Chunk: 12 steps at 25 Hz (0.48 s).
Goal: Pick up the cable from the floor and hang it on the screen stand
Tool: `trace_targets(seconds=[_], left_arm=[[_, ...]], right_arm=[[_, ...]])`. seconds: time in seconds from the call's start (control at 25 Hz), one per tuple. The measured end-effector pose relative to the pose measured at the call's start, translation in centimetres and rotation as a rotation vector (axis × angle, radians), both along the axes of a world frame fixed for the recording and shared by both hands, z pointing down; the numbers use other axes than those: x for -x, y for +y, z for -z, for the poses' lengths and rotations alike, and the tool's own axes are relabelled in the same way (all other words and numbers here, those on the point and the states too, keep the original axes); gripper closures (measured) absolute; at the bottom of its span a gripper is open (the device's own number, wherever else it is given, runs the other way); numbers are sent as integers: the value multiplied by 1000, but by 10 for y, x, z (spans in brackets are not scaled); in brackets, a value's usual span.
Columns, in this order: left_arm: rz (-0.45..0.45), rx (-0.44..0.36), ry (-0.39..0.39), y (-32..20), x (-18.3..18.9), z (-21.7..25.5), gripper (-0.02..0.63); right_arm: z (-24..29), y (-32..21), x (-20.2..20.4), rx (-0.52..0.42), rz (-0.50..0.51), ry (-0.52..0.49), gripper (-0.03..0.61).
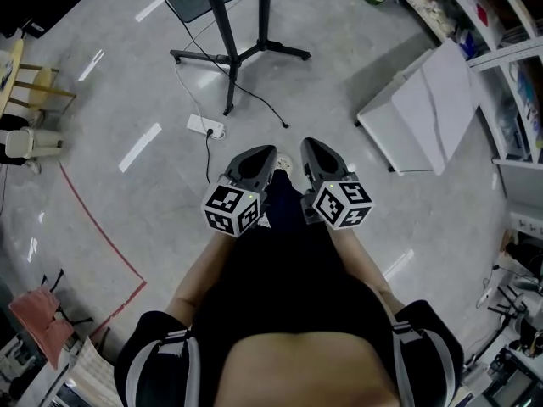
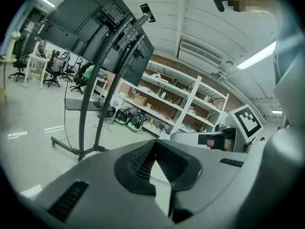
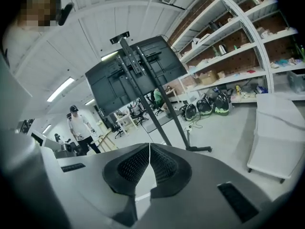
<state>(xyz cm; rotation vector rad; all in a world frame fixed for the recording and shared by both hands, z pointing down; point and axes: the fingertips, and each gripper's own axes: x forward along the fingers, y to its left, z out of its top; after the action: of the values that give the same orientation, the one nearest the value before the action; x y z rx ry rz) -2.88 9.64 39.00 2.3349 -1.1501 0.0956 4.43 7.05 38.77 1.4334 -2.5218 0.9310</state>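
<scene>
Likely the thin cable (image 1: 265, 107) is limp and light; pinch it mid-run. The left claw (image 2: 153, 144) and right claw (image 3: 149, 147) sit closed, empty.

Floor (image 1: 127, 91) was pale glossy grey, marked by a thin red line (image 1: 93, 219); screen stand (image 1: 222, 32) and cable (image 1: 263, 104) were black; power strip (image 1: 206, 126) was white; left gripper (image 1: 270, 151) and right gripper (image 1: 307, 144) were grey, with black ribbed pads (image 2: 143, 159); their cubes (image 1: 231, 208) bore black-and-white square markers; sleeve (image 1: 161, 354) was black with pale stripes; panel (image 1: 433, 100) was white; cloth (image 1: 38, 312) was dull red.
</scene>
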Motion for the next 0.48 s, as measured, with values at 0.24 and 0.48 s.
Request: trace_targets(seconds=[0.24, 0.48], left_arm=[[-20, 28, -13, -49, -17, -13, 607], [-72, 34, -24, -99, -39, -22, 607]], right_arm=[[-14, -39, -9, 48, 31, 3, 554], [-25, -85, -27, 51, 37, 15, 554]])
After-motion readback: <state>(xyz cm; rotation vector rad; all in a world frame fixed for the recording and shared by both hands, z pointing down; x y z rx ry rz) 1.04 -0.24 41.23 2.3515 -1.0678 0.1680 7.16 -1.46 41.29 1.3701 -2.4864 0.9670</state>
